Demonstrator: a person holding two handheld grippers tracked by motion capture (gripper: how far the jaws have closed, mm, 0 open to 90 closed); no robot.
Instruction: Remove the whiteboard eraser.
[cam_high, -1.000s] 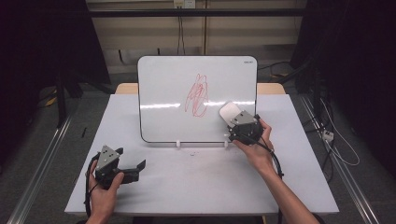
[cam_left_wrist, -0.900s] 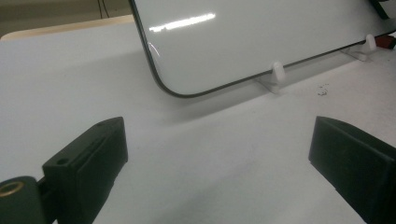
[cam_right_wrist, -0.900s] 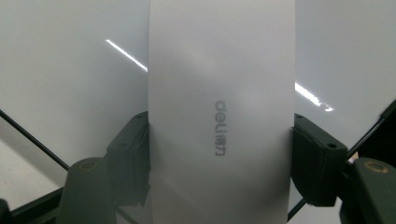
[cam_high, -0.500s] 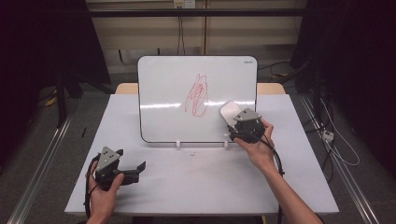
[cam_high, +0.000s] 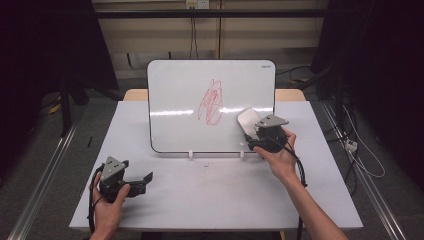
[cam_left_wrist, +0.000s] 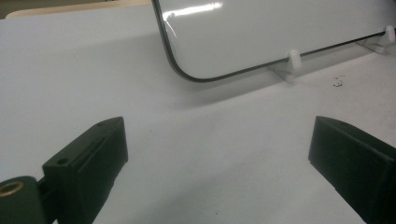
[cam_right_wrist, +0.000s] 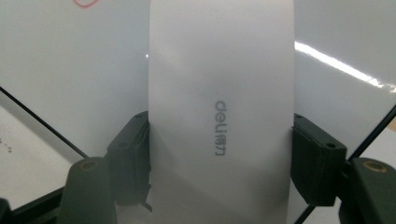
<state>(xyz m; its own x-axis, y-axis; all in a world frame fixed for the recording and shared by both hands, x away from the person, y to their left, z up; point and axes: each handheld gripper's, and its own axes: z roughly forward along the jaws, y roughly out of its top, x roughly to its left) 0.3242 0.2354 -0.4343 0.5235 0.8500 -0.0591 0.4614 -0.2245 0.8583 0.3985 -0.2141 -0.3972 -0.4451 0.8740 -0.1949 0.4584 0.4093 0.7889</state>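
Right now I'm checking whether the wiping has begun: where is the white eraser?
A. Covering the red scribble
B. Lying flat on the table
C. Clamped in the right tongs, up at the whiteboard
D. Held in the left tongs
C: the right tongs clamp the eraser at the whiteboard, right of the red scribble.

White eraser (cam_right_wrist: 220, 116), against upright whiteboard (cam_high: 175, 100), right of red scribble (cam_high: 211, 102)
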